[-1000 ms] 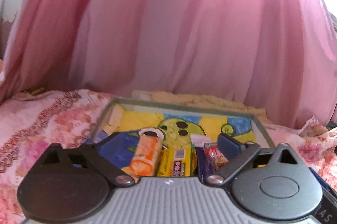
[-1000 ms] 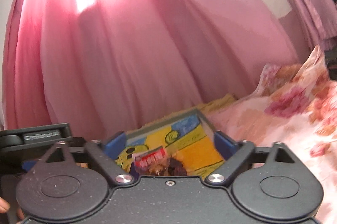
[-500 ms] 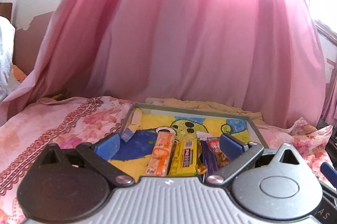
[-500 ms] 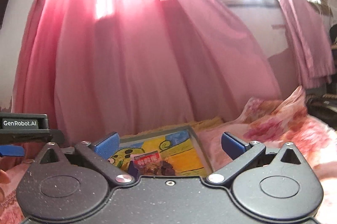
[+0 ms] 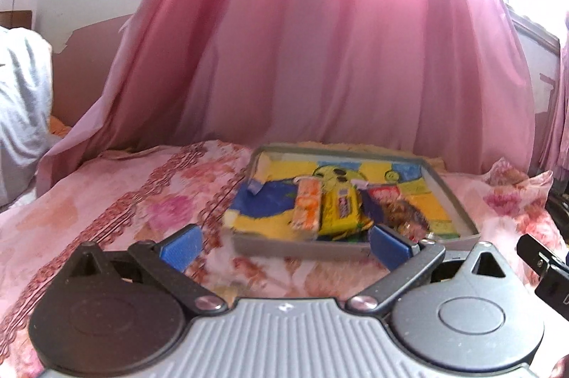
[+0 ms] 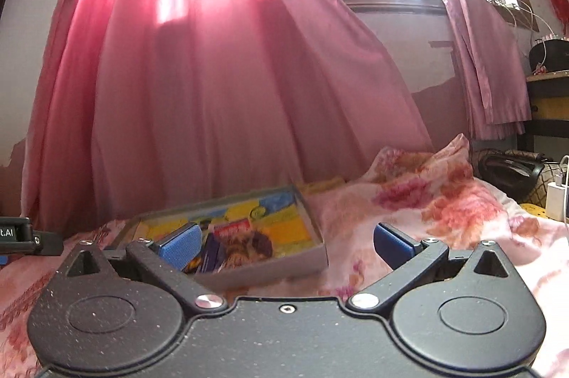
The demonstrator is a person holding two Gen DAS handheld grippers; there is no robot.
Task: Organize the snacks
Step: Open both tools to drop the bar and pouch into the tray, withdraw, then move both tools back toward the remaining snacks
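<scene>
The only writing that reads at all is a cut-off ".AI" on the black housing of the left gripper where it shows at the left edge of the right wrist view; the snack wrappers carry print, but it is too blurred to make out.

A shallow grey tray (image 5: 302, 244) lies on the bed's pink floral bedspread (image 5: 117, 207), its floor covered by a yellow and blue cartoon picture. Inside it, toward the near wall, lie an orange packet (image 5: 306, 205), a yellow packet (image 5: 339, 209) touching its right side, a dark purple packet (image 5: 371, 209) right of that, and a red-topped packet (image 5: 394, 203) with brown pieces pictured on it, rightmost.

The left gripper (image 5: 284, 244) has its blue-padded fingers spread wide apart and empty; the tray's near wall sits between and just beyond them. The right gripper (image 6: 286, 244) is likewise spread and empty, the tray's near right corner between its fingers and the red-topped packet just beyond its left pad (image 6: 179, 244).

A pink curtain (image 6: 199, 100) hangs behind the tray.
</scene>
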